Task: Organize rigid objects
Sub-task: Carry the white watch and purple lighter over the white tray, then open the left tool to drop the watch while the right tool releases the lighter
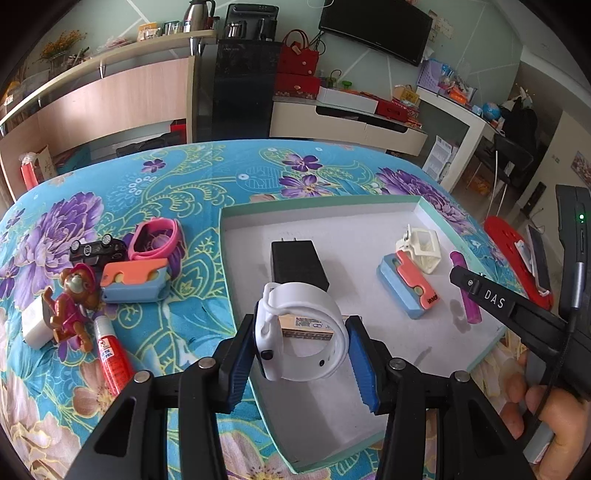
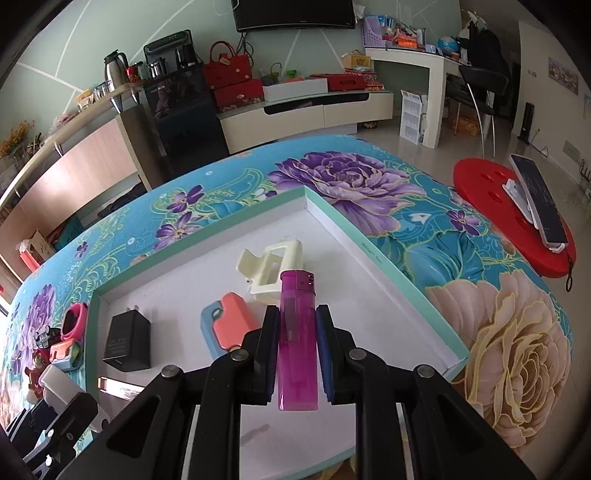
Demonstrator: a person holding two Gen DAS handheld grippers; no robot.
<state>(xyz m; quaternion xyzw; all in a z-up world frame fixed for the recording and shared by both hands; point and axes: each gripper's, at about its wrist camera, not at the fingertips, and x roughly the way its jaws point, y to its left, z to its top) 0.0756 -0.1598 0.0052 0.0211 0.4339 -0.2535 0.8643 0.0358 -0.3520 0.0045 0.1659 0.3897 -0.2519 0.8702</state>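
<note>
A table draped in a turquoise floral cloth (image 1: pixel 177 192) fills the foreground, with a shallow white tray (image 1: pixel 332 236) edged in mint green lying on it. Beyond stand a low cabinet, a wall-mounted television (image 1: pixel 376 29), red bags and a cluttered white desk at the far right.

The left gripper (image 1: pixel 301 345) pinches a white smartwatch (image 1: pixel 295 332) between its blue pads, holding it above the near part of the tray. The right gripper (image 2: pixel 297 350) is pressed tight on a purple lighter (image 2: pixel 297 343), which stands upright over the tray's near right part.

Inside the tray lie a black charger (image 1: pixel 297 264), a blue-and-coral folding gadget (image 1: pixel 410 286) and a cream hair clip (image 1: pixel 421 249), the clip touching the gadget's far end.

Only the left view shows the loose pile on the cloth left of the tray clearly: a pink watch (image 1: pixel 157 240), a toy car (image 1: pixel 98 251), a second blue-and-coral gadget (image 1: pixel 136 280), a toy figure (image 1: pixel 72 302), a white adapter (image 1: pixel 33 323) and a red tube (image 1: pixel 112 356). It also shows a hand (image 1: pixel 550 417) under the right tool. Only the right view shows plainly the red stool (image 2: pixel 513 218) bearing a propped phone (image 2: pixel 537 203), right of the table.
</note>
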